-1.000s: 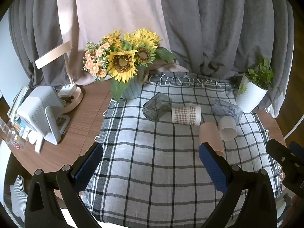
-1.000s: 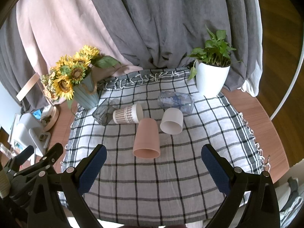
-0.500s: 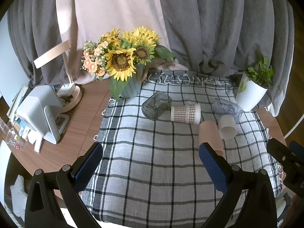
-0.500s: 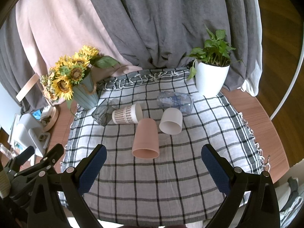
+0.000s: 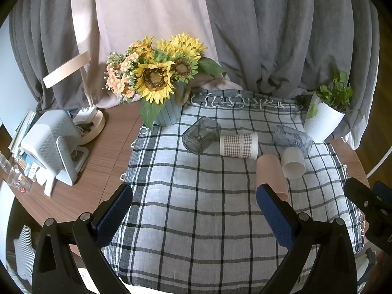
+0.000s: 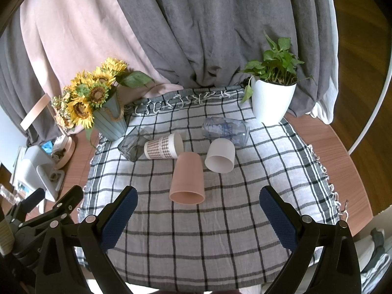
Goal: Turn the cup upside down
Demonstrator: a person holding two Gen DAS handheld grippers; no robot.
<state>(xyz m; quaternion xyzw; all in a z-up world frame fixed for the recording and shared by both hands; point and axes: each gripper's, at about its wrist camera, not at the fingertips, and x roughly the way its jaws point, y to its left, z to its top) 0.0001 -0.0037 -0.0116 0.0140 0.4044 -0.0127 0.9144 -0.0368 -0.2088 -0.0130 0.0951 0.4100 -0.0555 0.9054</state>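
Observation:
Several cups lie on their sides on the checked cloth (image 6: 220, 232): a pink cup (image 6: 187, 178) (image 5: 270, 174), a white cup (image 6: 220, 155) (image 5: 292, 163), a brown-checked paper cup (image 6: 163, 145) (image 5: 238, 145), a dark glass tumbler (image 6: 133, 143) (image 5: 201, 134) and a clear printed glass (image 6: 225, 128) (image 5: 292, 138). My right gripper (image 6: 197, 216) is open and empty, just short of the pink cup's mouth. My left gripper (image 5: 193, 215) is open and empty over the cloth, its right finger in front of the pink cup.
A sunflower vase (image 6: 110, 120) (image 5: 169, 112) stands at the cloth's back left and a white plant pot (image 6: 272, 100) (image 5: 322, 118) at the back right. A white device (image 5: 52, 144) and a lamp base (image 5: 90, 125) sit on the wooden table's left. Grey curtains hang behind.
Both grippers have drifted slightly; the cups look a little nearer in the right wrist view. Nothing on the cloth has moved.

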